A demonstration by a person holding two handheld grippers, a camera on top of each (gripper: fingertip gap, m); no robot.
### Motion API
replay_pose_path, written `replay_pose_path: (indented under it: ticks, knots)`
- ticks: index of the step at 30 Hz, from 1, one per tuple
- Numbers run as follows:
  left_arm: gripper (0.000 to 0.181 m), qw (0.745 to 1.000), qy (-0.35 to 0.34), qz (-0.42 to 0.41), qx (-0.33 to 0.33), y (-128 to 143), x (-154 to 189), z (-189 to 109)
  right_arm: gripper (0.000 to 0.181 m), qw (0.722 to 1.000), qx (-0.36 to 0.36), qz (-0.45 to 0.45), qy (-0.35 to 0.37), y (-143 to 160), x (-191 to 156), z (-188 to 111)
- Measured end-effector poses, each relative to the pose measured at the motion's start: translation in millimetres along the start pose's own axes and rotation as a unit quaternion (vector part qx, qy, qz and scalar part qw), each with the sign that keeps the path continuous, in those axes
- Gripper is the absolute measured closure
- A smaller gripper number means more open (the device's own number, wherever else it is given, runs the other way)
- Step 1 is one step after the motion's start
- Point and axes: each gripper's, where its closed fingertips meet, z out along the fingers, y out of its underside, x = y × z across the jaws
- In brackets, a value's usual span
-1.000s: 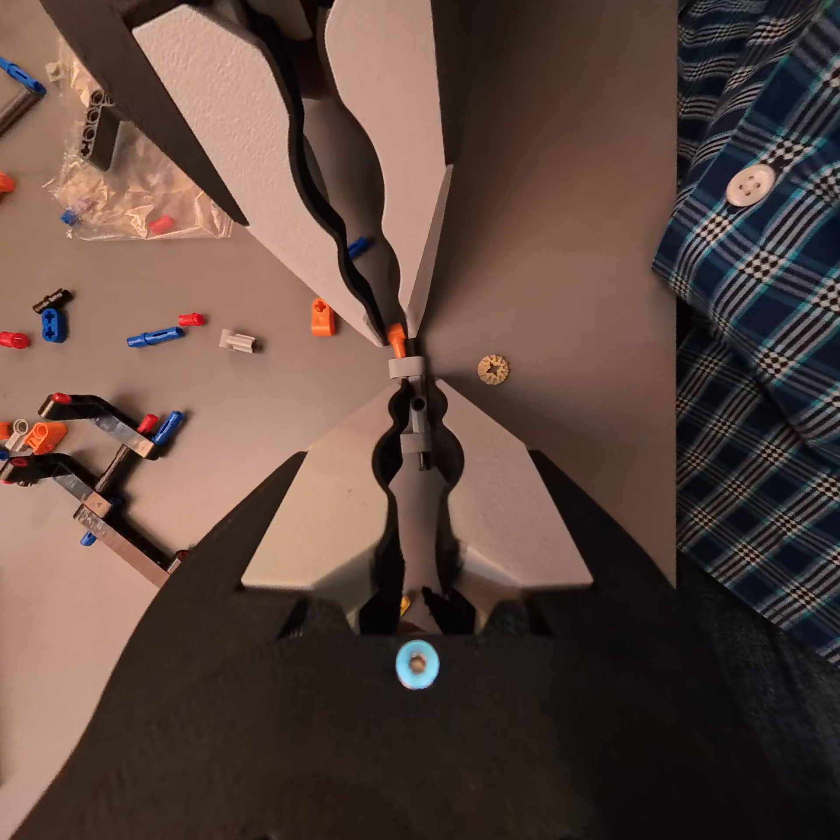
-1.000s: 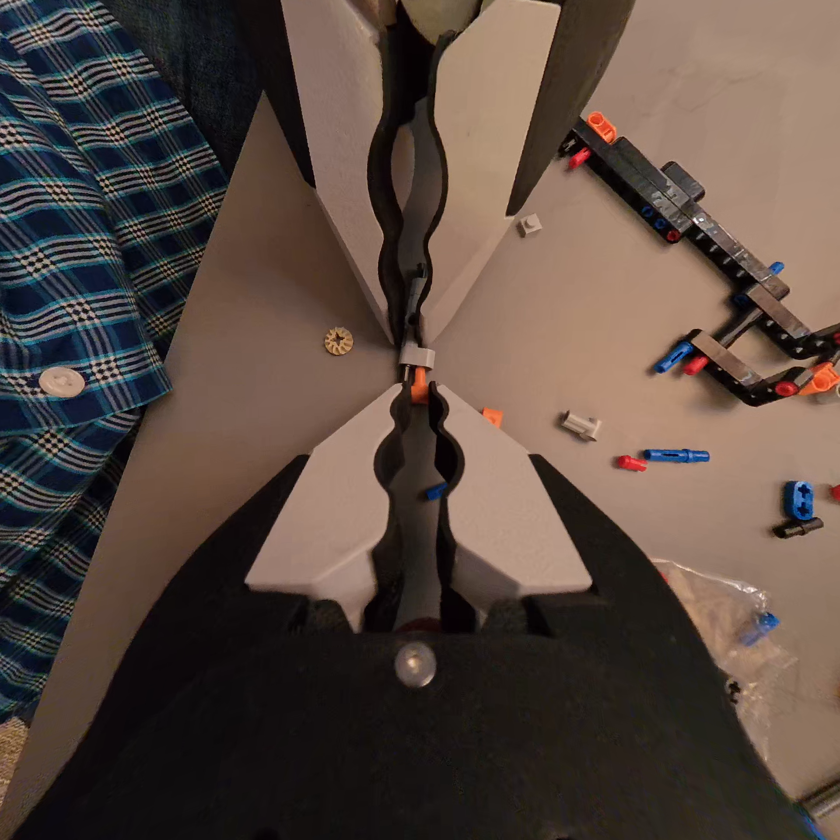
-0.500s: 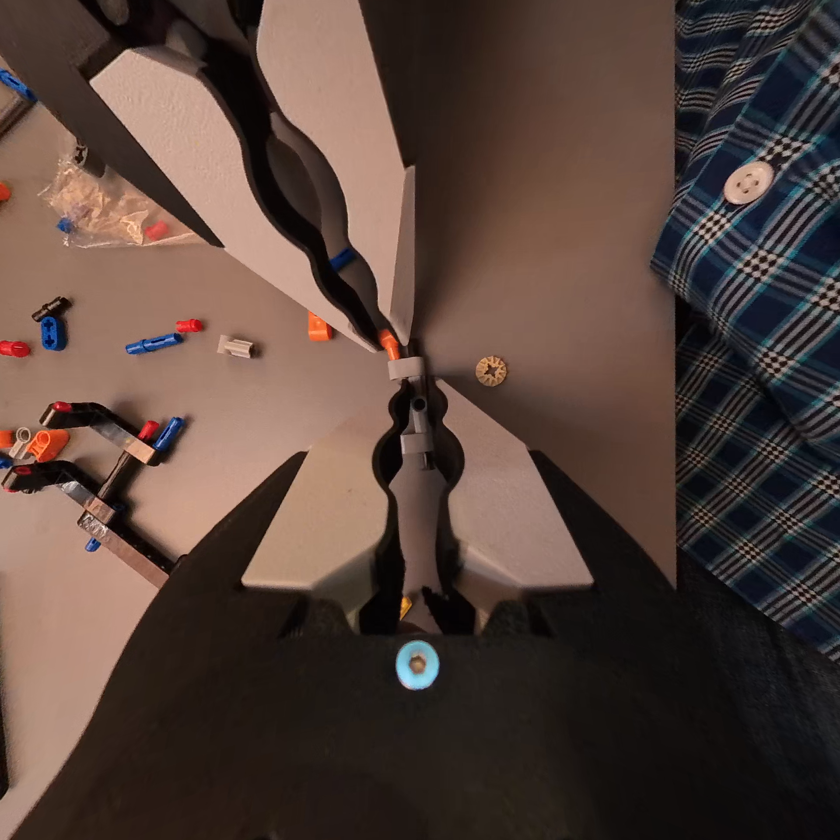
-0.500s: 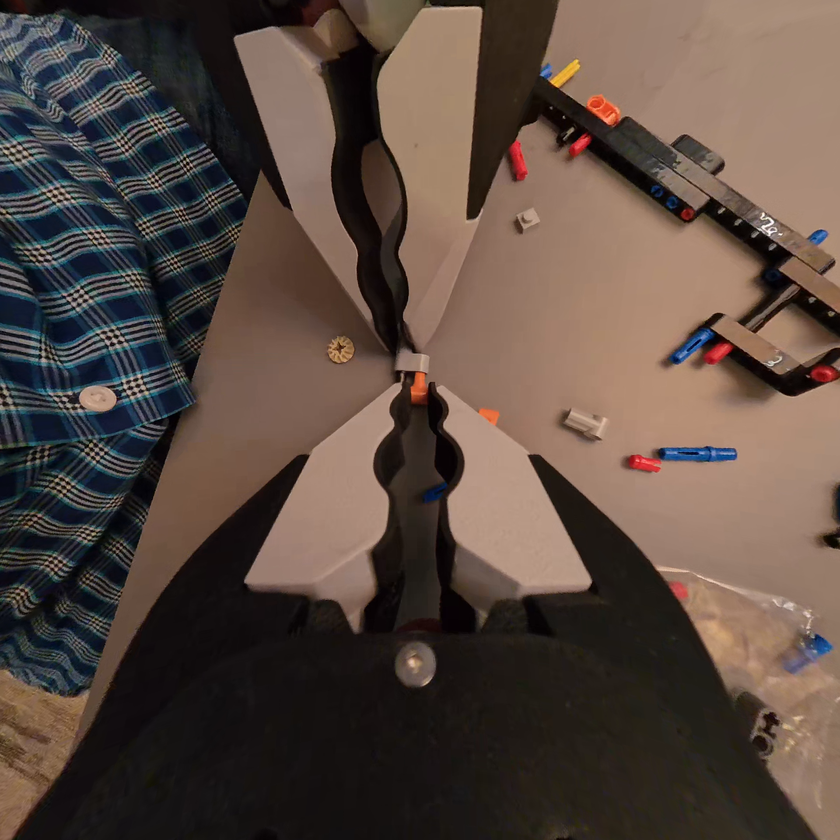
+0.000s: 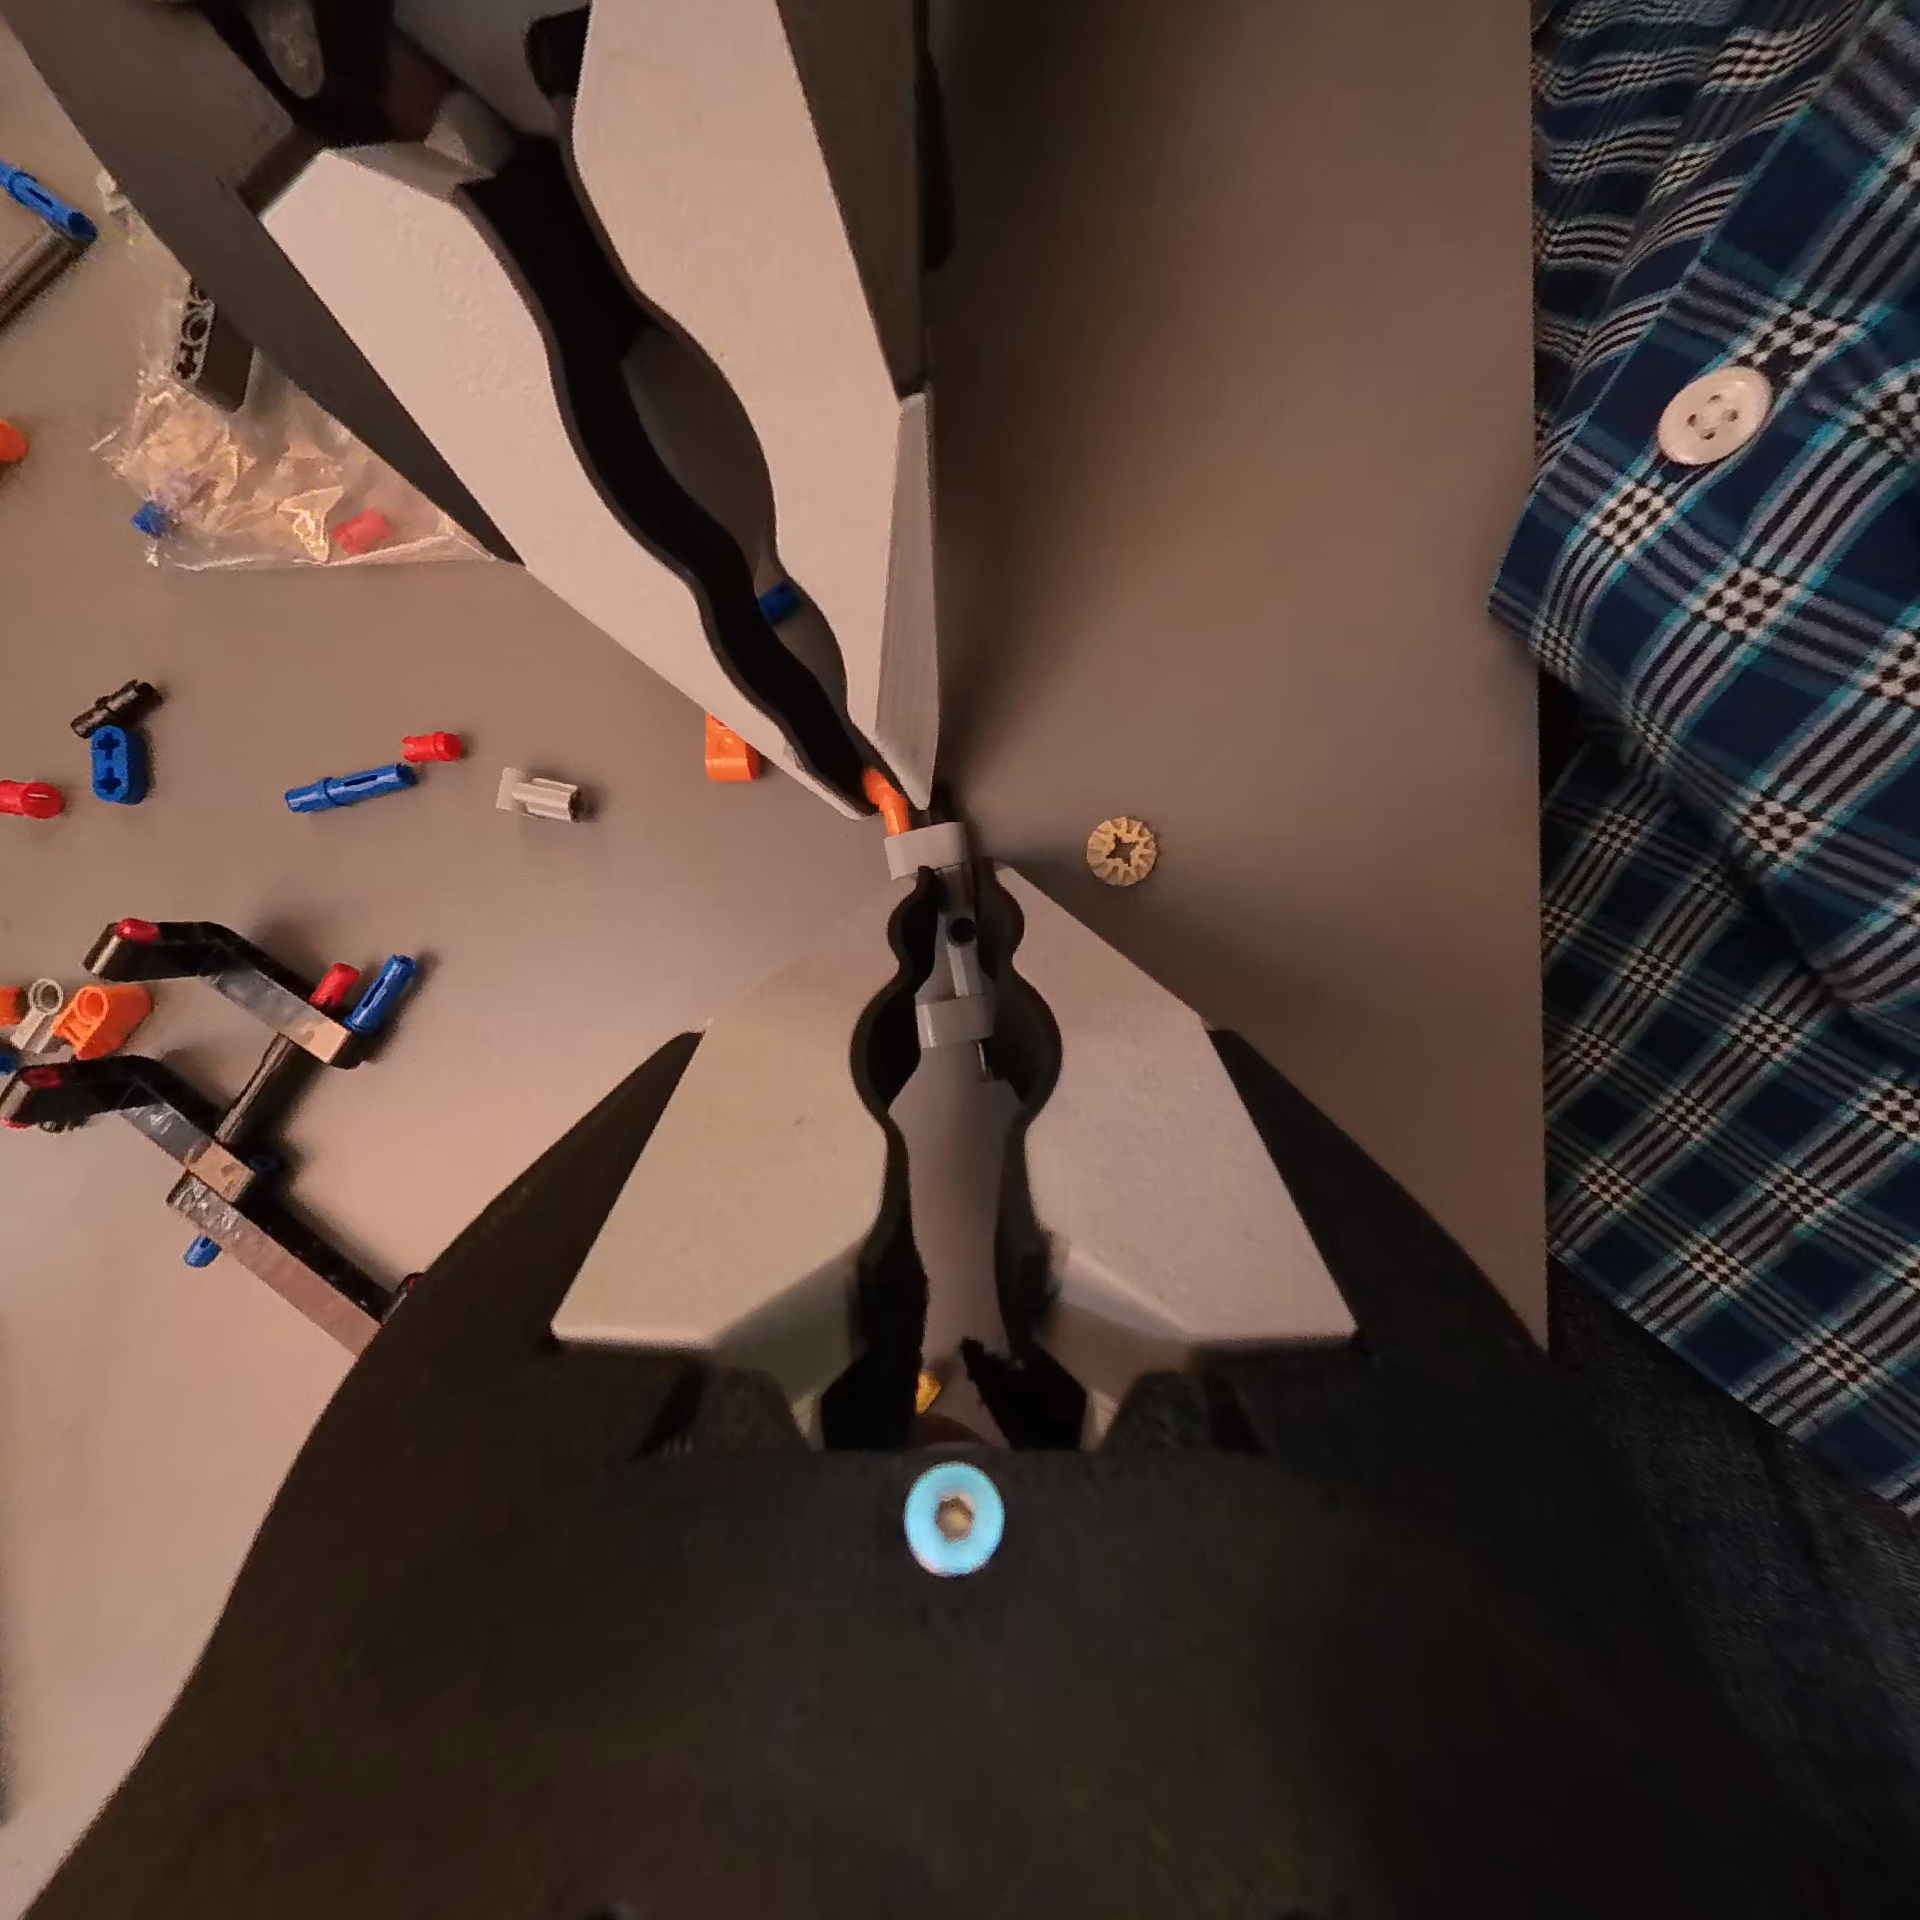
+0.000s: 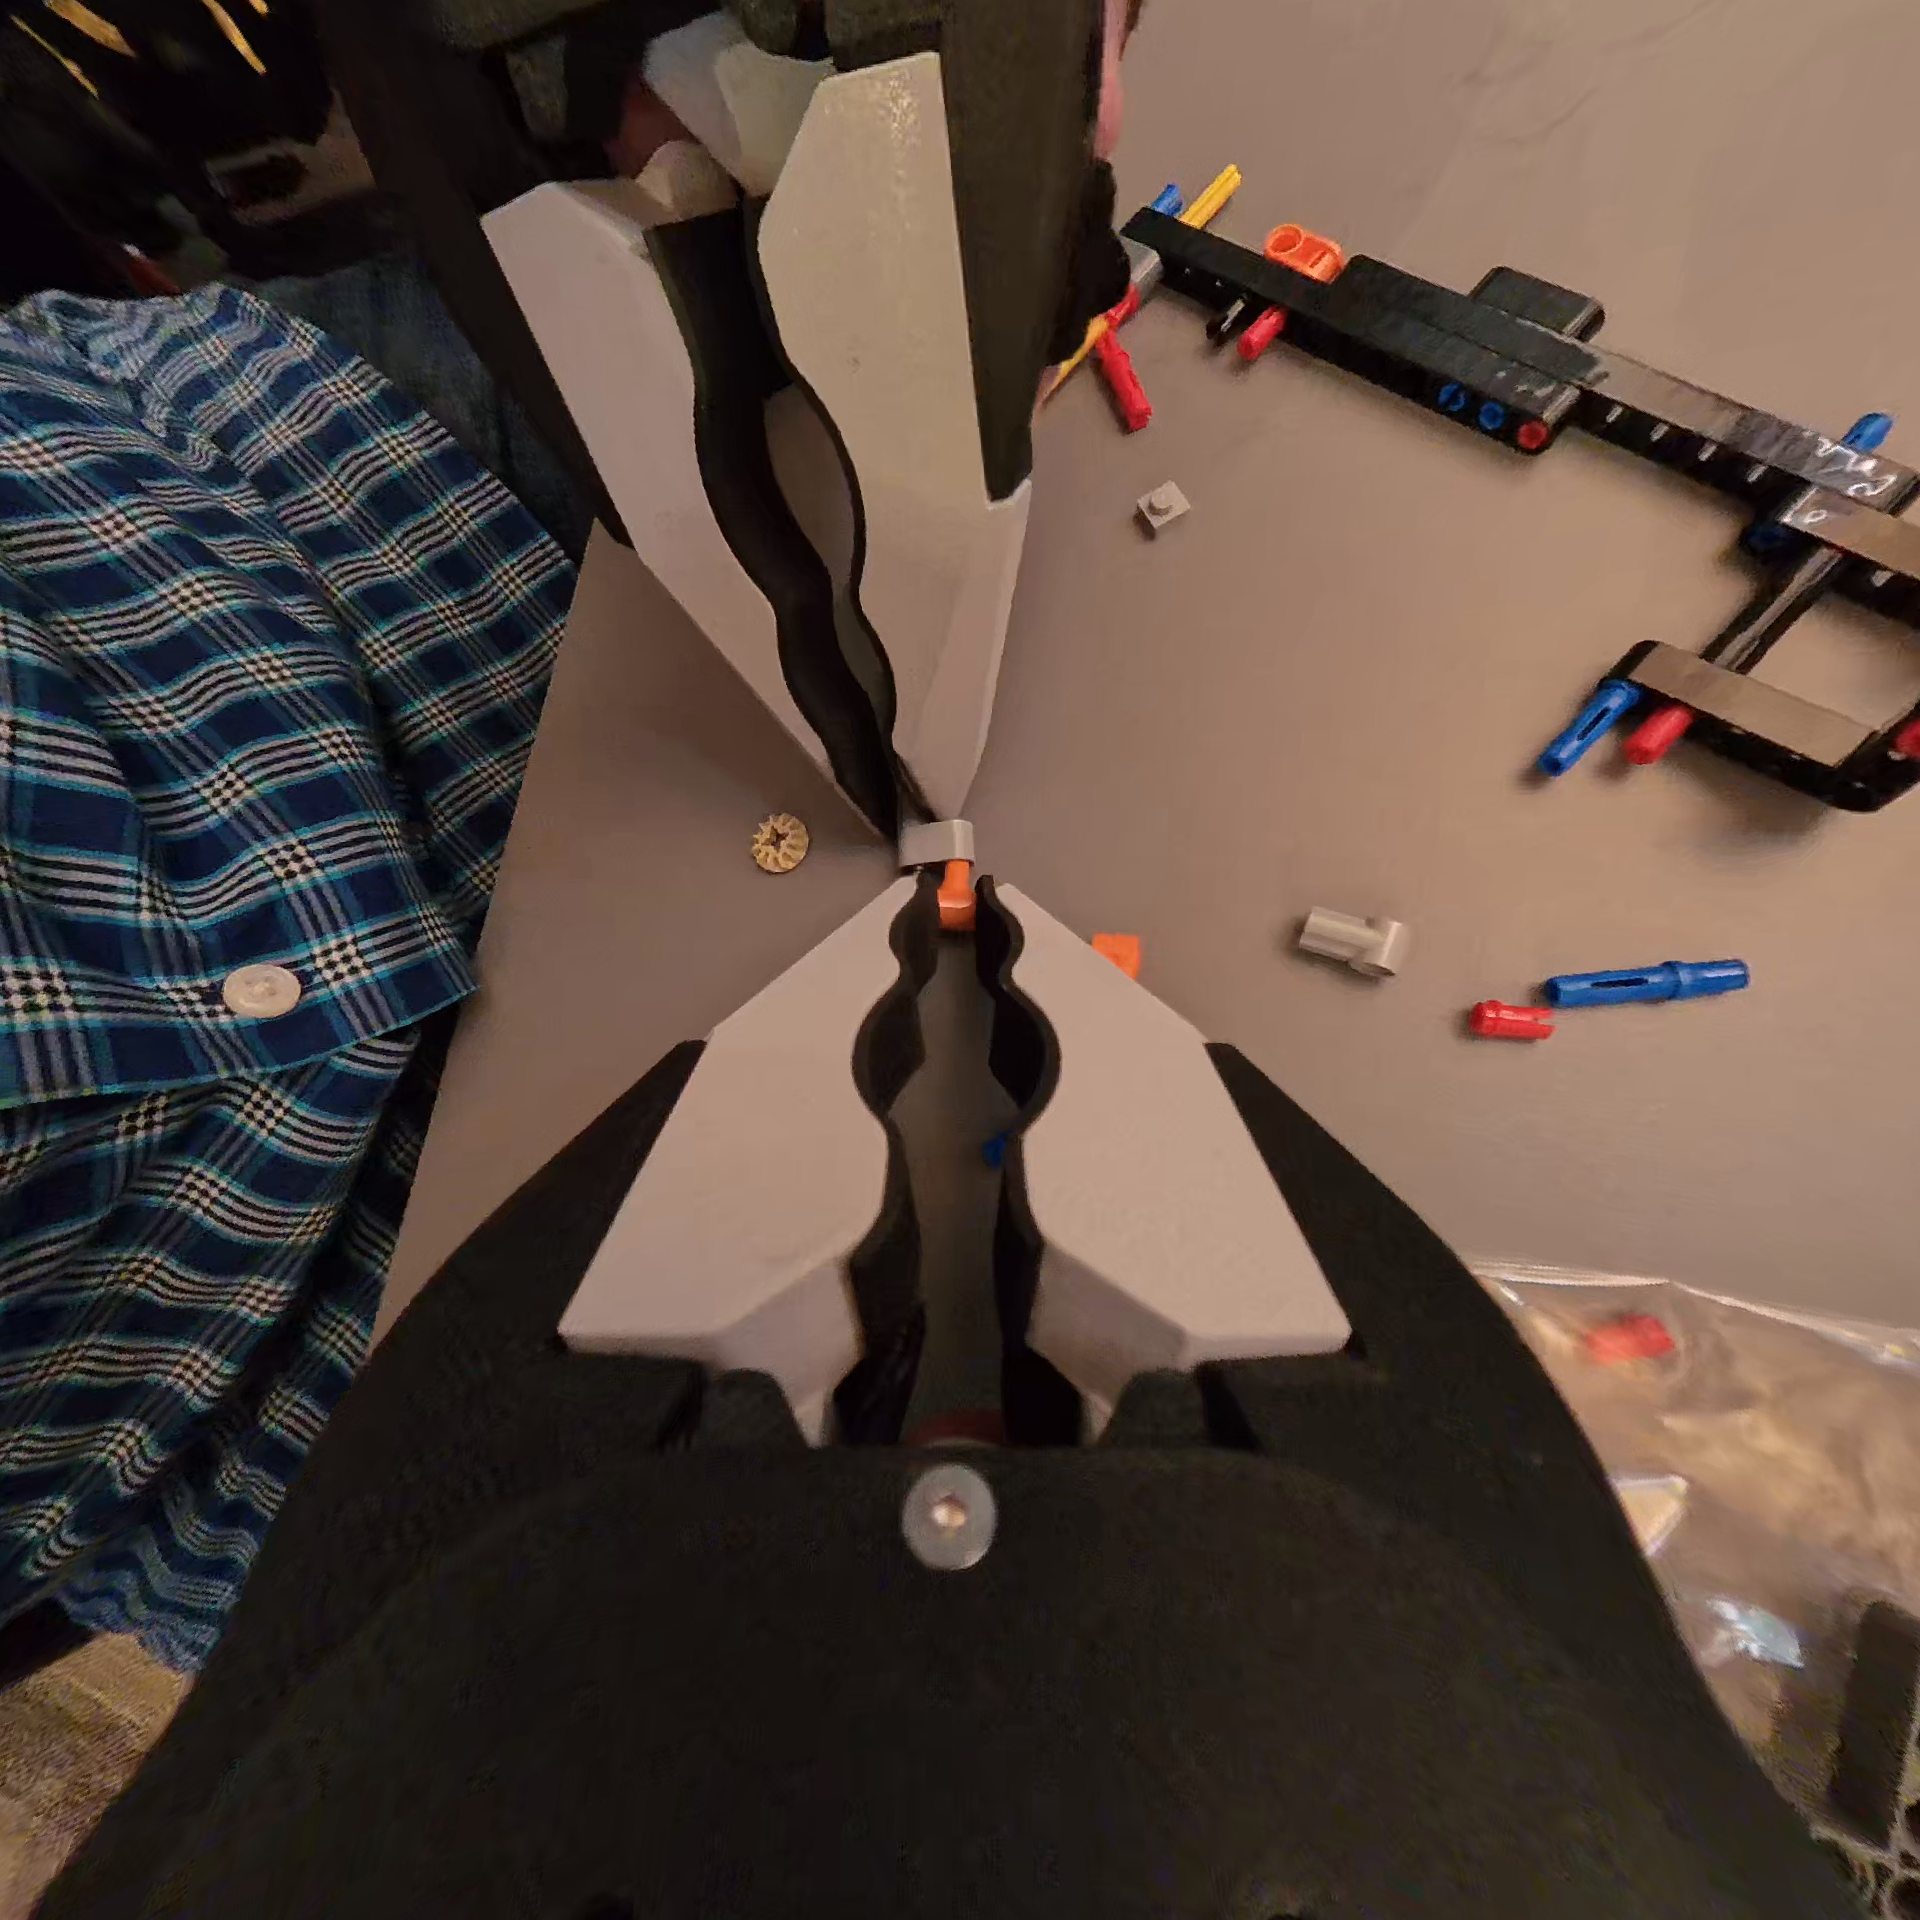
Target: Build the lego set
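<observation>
My left gripper (image 5: 951, 883) is shut on a small grey piece with a black axle (image 5: 951, 966), held above the table. A light grey connector (image 5: 923, 847) sits at its tip. My right gripper (image 6: 954, 888) is shut on an orange pin (image 6: 954, 902), which meets that grey connector (image 6: 935, 840). The two grippers stand tip to tip: the right gripper (image 5: 894, 795) comes in from the top of the left wrist view, and the left gripper (image 6: 920, 810) from the top of the right wrist view. A tan gear (image 5: 1122, 852) lies on the table beside the joint.
A partly built black frame (image 6: 1558, 374) lies on the grey table (image 6: 1351, 675). Loose parts lie around it: a blue pin (image 5: 348, 787), a red pin (image 5: 431, 745), a grey connector (image 5: 537, 797), an orange piece (image 5: 727, 753) and a plastic bag of parts (image 5: 270, 488). A person's plaid shirt (image 5: 1714, 727) is at the table edge. Both grippers' tips are close together, under 4 cm apart.
The right gripper has tilted and swung while the tips stay together. The orange pin and the grey connector remain in contact. The left gripper has hardly moved.
</observation>
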Motion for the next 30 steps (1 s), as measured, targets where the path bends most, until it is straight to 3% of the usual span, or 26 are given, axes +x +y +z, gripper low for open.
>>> replay_pose_path:
  ticks: [22,26,30]
  knots:
    - [0.177,1.0,-0.011,-0.002,0.011,0.7,-0.5,0.2,0.176,1.0,0.008,-0.004,-0.007,-3.2,-2.8,1.5]
    - [0.177,1.0,-0.007,-0.001,0.003,0.6,-0.7,0.4,0.161,1.0,-0.004,-0.022,-0.011,-2.0,-5.0,2.1]
    - [0.177,1.0,-0.005,0.003,-0.002,0.4,-0.9,0.5,0.16,0.999,-0.005,-0.035,-0.015,-1.2,-3.6,-8.4]
